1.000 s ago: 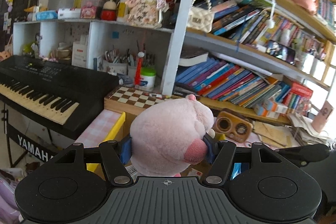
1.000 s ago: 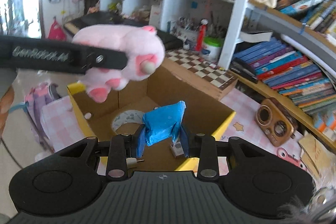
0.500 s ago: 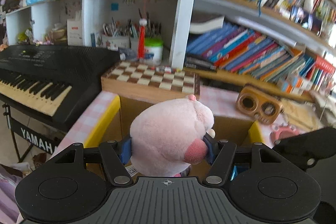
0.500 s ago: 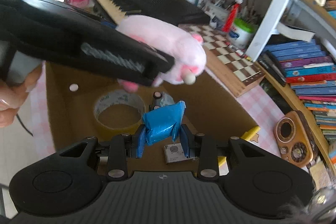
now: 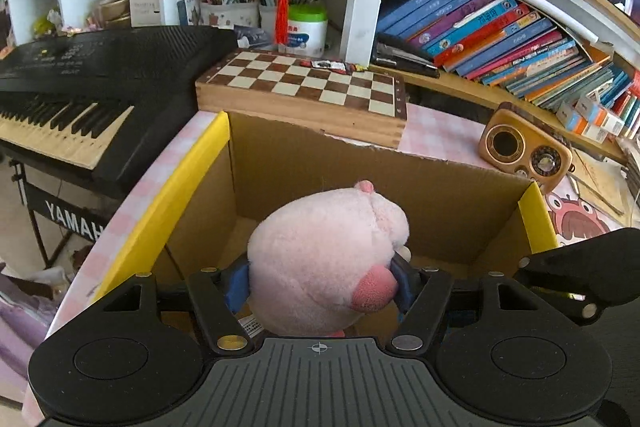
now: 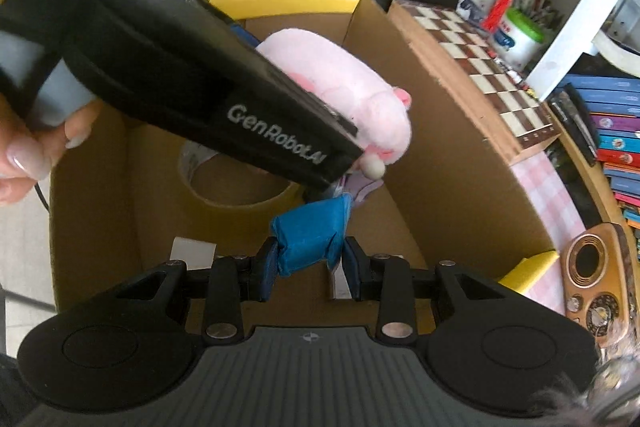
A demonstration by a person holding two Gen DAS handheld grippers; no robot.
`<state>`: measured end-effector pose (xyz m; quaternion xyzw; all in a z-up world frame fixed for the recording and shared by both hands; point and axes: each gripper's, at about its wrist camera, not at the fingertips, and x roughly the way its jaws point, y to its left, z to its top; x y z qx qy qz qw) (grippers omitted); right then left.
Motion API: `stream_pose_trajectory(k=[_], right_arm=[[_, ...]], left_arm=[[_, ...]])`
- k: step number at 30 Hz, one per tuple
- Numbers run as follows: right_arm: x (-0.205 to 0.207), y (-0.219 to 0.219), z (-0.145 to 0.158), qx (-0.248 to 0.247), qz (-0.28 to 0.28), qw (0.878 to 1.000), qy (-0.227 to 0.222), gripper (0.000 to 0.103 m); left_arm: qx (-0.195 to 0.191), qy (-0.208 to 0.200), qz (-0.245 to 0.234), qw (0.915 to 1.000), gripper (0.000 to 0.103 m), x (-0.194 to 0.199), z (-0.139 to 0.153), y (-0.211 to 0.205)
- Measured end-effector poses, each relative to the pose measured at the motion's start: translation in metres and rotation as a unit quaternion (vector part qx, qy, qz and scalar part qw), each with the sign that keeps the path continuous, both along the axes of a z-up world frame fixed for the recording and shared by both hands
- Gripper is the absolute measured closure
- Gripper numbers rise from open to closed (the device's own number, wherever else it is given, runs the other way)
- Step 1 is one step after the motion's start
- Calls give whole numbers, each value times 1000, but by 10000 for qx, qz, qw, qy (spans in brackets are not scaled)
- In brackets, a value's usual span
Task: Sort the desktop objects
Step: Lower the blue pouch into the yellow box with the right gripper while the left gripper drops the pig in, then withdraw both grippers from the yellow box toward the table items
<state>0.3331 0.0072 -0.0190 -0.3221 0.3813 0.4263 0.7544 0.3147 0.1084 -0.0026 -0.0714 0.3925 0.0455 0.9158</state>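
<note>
- Two held items: pink plush toy clamped betw. left gripper fingers, blue packet pinched betw. right gripper fingers; both sets of jaws closed on their loads.
- Plush bulges fwd and up past the left jaws, held over the open mouth of the cardboard box; whether it touches anything inside can't be told.
- Packet sticks up out of the right jaws, also over the box opening, just below the left gripper's body in the right wrist view.
- Box contents below/ahead of right jaws: tape roll flat on the floor, left of the packet; small white labelled item partly hidden behind the right fingertip; white card at the near wall.
- Box rim has yellow flaps left and right of the left jaws.
- Beyond the box, ahead of left jaws: chessboard box touching the far wall; keyboard to its left; wooden radio to the right on pink checked cloth.
</note>
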Motion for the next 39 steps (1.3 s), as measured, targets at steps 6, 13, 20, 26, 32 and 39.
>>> stream_pose_trajectory(k=[6,13,20,26,32,39], right_arm=[[-1,4,-5,-87,79,9999,52,71],[-2,2,-3,-37,-104,9999,31,70],[-10,-12,16,264,-376,9987,-216,67],[-18,-42,42,731,-970,9919,-373,66],[-42,-71,67,1108,-1504,9798,-713,65],[-75,-118,80,1457,-2490,9532,-906,65]], left_arm=[[-3,-64,-69,10000,27,-2,2,-1],[17,-751,65,9972,21,-21,18,1],[-8,-1310,232,9911,15,-42,42,8],[-165,-1742,206,9844,14,-63,62,7],[-133,-1913,87,9814,13,-81,76,3],[-270,-1924,-65,9809,13,-111,79,0]])
